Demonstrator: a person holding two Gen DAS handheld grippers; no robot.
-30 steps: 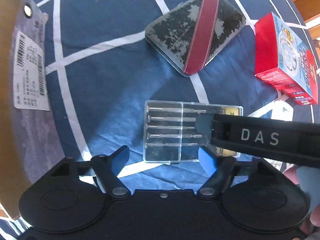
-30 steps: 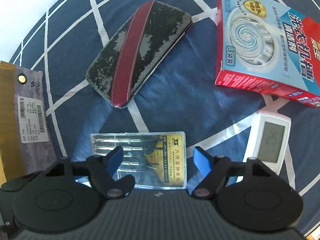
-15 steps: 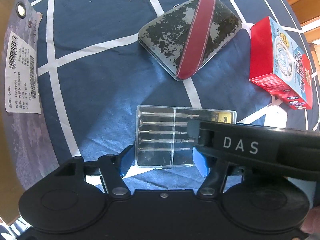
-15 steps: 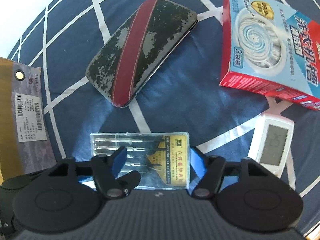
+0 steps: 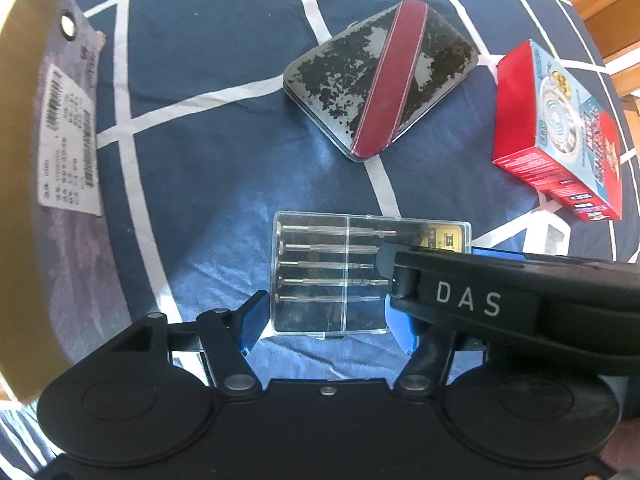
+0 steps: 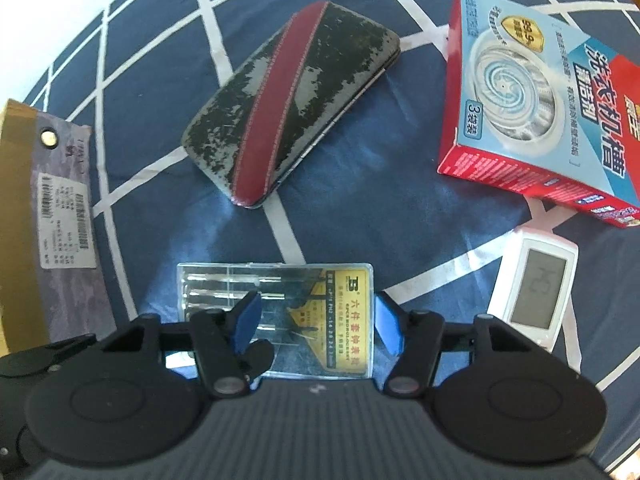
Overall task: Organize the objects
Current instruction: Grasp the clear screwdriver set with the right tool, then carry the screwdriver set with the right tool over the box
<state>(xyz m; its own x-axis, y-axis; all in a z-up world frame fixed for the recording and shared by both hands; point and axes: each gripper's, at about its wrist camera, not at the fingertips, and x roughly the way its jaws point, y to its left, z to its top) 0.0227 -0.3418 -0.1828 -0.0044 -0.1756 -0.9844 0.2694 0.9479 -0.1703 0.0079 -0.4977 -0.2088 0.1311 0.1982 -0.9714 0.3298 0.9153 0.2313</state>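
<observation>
Lying flat on blue white-lined cloth point(image 6: 168, 92): clear screwdriver case point(image 6: 276, 316), near centre. Straddling its left half: left hand-held gripper point(image 5: 324, 320), blue pads spread just beside the case's short edges, not clearly touching. Reaching over its right, labelled half: right hand-held gripper point(image 6: 316, 320), parted, right pad at the case's edge, contact hard to judge. Crossing the left view and hiding part of the case: that right gripper's body. Sitting beyond: worn red-striped pouch point(image 6: 292, 104). Lying far right: red detergent box point(image 6: 536, 96). Lying near right: white digital display point(image 6: 536, 288). Lying left: tagged cardboard sheet point(image 6: 56, 220).
</observation>
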